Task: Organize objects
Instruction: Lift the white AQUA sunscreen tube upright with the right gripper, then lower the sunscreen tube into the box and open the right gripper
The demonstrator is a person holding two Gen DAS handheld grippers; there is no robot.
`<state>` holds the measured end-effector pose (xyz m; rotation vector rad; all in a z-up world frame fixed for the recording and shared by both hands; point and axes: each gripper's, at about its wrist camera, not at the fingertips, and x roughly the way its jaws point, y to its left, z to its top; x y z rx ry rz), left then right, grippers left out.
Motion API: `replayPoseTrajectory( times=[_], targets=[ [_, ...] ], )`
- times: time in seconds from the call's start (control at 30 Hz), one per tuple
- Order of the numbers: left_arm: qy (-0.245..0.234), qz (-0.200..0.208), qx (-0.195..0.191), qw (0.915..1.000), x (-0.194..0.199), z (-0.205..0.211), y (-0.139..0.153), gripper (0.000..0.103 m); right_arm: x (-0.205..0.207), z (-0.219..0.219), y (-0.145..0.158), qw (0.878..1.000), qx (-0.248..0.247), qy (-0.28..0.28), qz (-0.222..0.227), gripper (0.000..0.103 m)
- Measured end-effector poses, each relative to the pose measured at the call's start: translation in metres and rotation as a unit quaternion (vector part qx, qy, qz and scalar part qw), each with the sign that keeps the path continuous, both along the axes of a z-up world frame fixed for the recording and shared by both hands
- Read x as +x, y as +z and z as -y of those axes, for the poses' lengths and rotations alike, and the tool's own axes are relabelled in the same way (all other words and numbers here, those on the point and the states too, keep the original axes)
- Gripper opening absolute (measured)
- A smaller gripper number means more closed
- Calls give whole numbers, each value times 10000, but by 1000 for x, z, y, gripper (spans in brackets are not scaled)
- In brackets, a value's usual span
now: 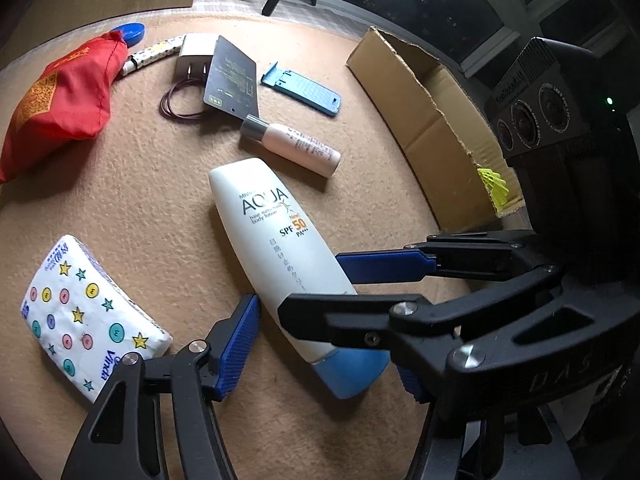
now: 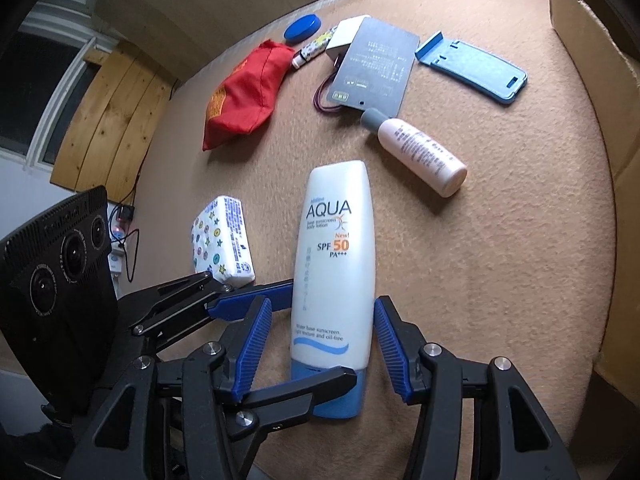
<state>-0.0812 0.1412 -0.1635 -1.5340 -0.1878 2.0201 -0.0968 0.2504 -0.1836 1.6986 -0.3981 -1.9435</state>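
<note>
A white sunscreen bottle (image 1: 272,240) with a blue cap lies on the tan carpet; it also shows in the right wrist view (image 2: 334,264). My left gripper (image 1: 324,348) is open, its blue fingers on either side of the bottle's cap end. My right gripper (image 2: 320,340) is open too, its pads astride the lower body without clearly pressing it. Each gripper shows in the other's view, crossing at the cap.
A tissue pack (image 1: 84,320), red pouch (image 1: 60,96), pink bottle (image 1: 292,144), dark card (image 1: 232,76), white charger (image 1: 196,56), blue phone stand (image 1: 304,94), blue lid (image 1: 130,32) and patterned pen lie around. An open cardboard box (image 1: 436,120) stands right.
</note>
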Motion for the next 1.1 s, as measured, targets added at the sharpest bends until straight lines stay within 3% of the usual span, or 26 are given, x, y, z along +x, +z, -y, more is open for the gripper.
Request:
replayPoseTrajectory(
  times=[0.3, 0.53, 0.83, 1.1],
  targets=[
    [56, -36, -64, 10000, 3, -2, 5, 57, 3, -9, 2, 9999, 29, -145, -50, 35],
    [53, -153, -62, 9999, 4, -15, 15, 53, 5, -23, 14, 9994, -6, -295, -170, 35],
    [-80, -529, 65, 9985, 3, -44, 50, 53, 2, -55, 51, 9971, 69, -513, -556, 35],
    [-251, -769, 350, 9961, -24, -95, 78, 52, -13, -98, 89, 9923, 117, -793, -941, 32]
  ],
)
